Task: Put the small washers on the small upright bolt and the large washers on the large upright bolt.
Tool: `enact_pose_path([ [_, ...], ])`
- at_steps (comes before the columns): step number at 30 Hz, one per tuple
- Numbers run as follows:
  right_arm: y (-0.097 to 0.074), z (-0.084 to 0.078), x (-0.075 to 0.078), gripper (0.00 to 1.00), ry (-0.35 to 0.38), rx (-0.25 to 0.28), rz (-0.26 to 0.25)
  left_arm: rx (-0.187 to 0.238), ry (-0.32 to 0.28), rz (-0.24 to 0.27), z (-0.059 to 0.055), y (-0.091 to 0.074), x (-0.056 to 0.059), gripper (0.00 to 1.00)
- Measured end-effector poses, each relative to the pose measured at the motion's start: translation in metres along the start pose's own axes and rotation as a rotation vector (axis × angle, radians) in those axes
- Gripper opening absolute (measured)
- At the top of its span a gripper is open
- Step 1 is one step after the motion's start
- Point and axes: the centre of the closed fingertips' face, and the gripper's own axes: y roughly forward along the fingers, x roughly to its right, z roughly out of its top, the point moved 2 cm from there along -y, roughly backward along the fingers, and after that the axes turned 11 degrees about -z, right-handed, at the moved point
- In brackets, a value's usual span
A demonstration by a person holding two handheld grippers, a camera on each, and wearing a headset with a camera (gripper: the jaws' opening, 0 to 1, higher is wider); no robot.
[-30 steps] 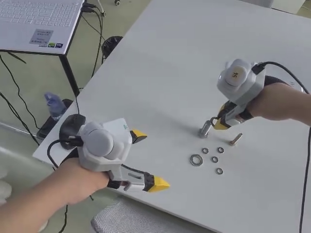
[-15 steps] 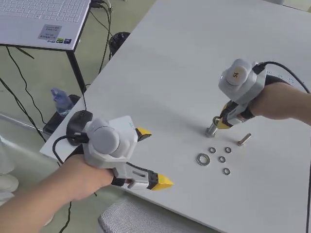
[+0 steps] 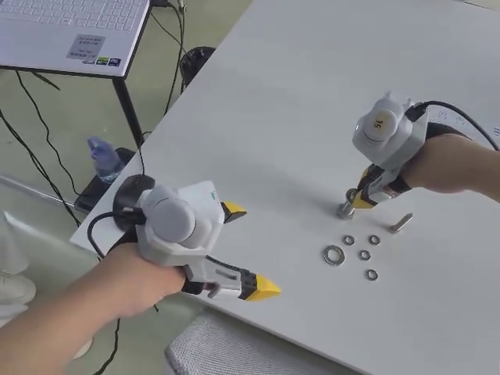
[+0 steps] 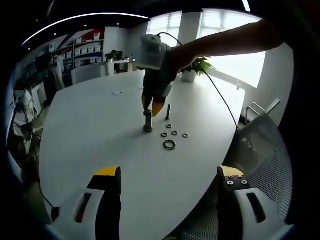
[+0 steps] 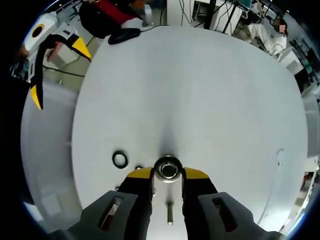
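The right gripper [image 3: 359, 199] is closed on the large bolt [image 3: 346, 208], which stands upright on the tabletop [image 3: 297, 101]. The large washer [image 3: 333, 255] lies just near of that bolt, with the small washers [image 3: 364, 255] to its right. The small bolt [image 3: 401, 223] lies flat further right, long axis near-left to far-right. The right gripper is much the closer. The left gripper [image 3: 250, 250] hangs wide open and empty, well apart at the near left edge.
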Motion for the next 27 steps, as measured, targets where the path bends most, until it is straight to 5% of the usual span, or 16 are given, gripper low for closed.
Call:
enact_pose_path([
  [27, 0.027, -0.001, -0.015, 0.22, -0.008, -0.04, 0.008, 0.007, -0.01, 0.001, -0.001, -0.006, -0.008, 0.77],
])
